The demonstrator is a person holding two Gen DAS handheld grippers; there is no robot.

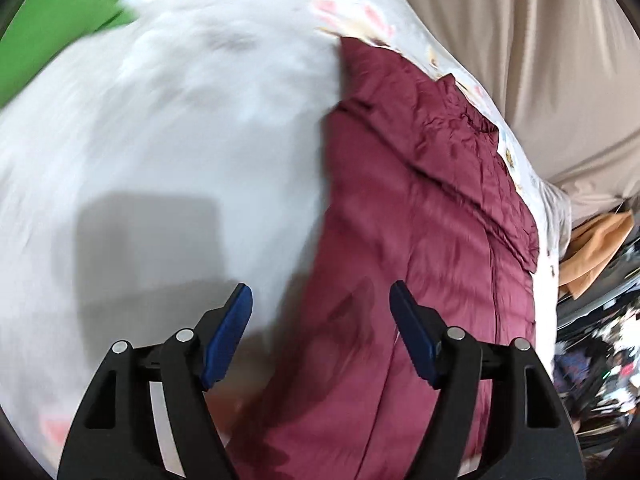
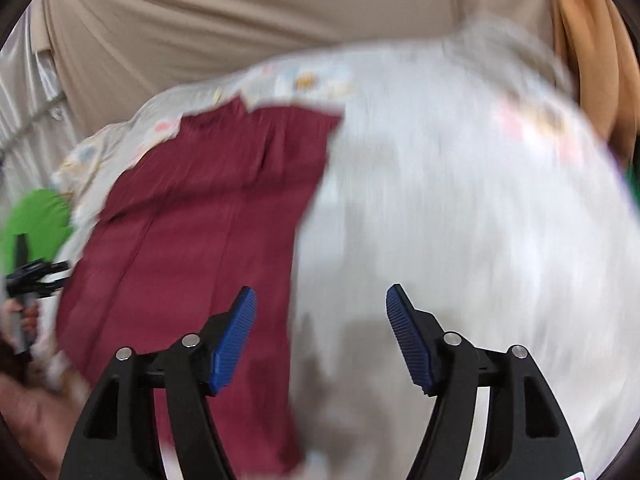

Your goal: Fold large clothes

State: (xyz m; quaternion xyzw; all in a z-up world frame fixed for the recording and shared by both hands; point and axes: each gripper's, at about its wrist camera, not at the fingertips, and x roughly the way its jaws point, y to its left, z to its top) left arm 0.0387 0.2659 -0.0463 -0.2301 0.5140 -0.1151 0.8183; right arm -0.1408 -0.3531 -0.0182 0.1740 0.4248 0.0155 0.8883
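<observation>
the dark red garment (image 1: 420, 240) is big and lies spread out on a pale sheet (image 1: 168, 128) with small animal and flower prints. it looks wrinkled near its far end, and long seams run down it. in the right wrist view the dark red garment (image 2: 192, 216) fills the left half of the sheet (image 2: 460, 200), and much of that picture is blurry.

a beige curtain (image 2: 240, 20) hangs behind the sheet. an orange cloth (image 2: 588, 48) hangs beside it. a green cloth (image 1: 68, 20) sits at the far corner of the sheet. whether a bed or a table is under the sheet, i cannot tell.

the left hand-held gripper (image 1: 320, 316) has its blue pads far apart, with nothing between them. it is over the edge of the red garment. the right hand-held gripper (image 2: 320, 320) is also wide apart and holds nothing. it is over the sheet, just beside the garment's edge. the left hand-held gripper (image 2: 34, 276) shows small at the left edge of the right wrist view.
</observation>
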